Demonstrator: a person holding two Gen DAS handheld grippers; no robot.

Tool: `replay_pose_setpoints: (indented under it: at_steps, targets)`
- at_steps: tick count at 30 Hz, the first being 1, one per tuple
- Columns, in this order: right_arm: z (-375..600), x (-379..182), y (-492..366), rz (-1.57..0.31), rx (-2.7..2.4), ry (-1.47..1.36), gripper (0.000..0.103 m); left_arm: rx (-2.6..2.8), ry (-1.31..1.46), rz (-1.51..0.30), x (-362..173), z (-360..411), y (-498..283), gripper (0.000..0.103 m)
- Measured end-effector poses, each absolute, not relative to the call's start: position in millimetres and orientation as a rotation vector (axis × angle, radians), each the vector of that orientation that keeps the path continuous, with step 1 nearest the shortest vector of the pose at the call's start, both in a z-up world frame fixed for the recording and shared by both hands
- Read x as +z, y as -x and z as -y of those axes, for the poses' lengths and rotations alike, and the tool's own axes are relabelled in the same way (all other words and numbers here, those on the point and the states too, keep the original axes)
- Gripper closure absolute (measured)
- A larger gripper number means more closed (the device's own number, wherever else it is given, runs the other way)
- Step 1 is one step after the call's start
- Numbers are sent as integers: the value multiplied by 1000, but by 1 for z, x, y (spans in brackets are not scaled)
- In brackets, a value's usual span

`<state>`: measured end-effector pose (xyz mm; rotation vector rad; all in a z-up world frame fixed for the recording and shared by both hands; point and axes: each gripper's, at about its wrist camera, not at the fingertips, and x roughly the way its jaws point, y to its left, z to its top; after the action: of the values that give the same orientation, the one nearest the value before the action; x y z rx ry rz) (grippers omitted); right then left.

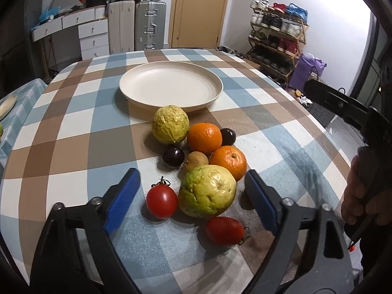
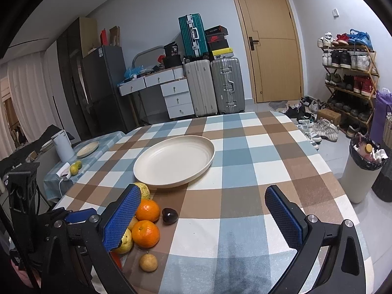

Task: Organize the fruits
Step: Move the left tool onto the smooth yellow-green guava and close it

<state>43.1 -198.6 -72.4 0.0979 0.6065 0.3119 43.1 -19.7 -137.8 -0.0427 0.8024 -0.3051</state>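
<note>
Across the middle of the checked table [image 1: 61, 127], toward its far edge, sits the cream plate [image 1: 170, 85], bare. Fruit pile lies just on the near side of the plate: far guava [image 1: 170, 124] almost touching the plate rim, near guava [image 1: 207, 191] biggest in the left wrist view, two oranges [image 1: 204, 137] [image 1: 228, 162] touching each other between the guavas, brown round fruit [image 1: 196, 161] wedged against the near guava and lower orange. Two dark plums [image 1: 173, 156] [image 1: 227, 136] flank the upper orange. Two red tomatoes [image 1: 162, 200] [image 1: 224, 230] closest to the near edge, one left of the near guava, one in front of it. Left gripper [image 1: 192, 183] spread wide, blue pads either side of the near guava and left tomato, not touching either. Right gripper [image 2: 203, 208] spread wide over bare cloth right of the pile, nothing between the pads; its left pad overlaps the fruit in view. A hand [image 1: 357, 193] holds the right tool at the right edge.
</note>
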Motion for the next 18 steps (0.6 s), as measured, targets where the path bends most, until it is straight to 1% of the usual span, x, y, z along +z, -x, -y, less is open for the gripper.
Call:
replay_pose_setpoints:
  at_steps: [2, 3, 5, 7, 8, 18]
  targets:
    - [199, -73, -44, -607, 312, -98, 0, -321, 41, -808, -138, 21, -43, 30]
    - [199, -74, -45, -608, 312, -98, 0, -331, 41, -809, -138, 22, -43, 32]
    - [198, -74, -44, -610, 314, -96, 0, -353, 37, -812, -137, 23, -43, 43]
    - [198, -75, -45, -611, 314, -92, 0, -377, 32, -816, -138, 25, -42, 49]
    - [198, -75, -45, -612, 314, -92, 0, -392, 29, -820, -138, 26, -41, 56]
    - [197, -77, -46, -618, 321, -88, 0, -437, 95, -844, -136, 17, -42, 58]
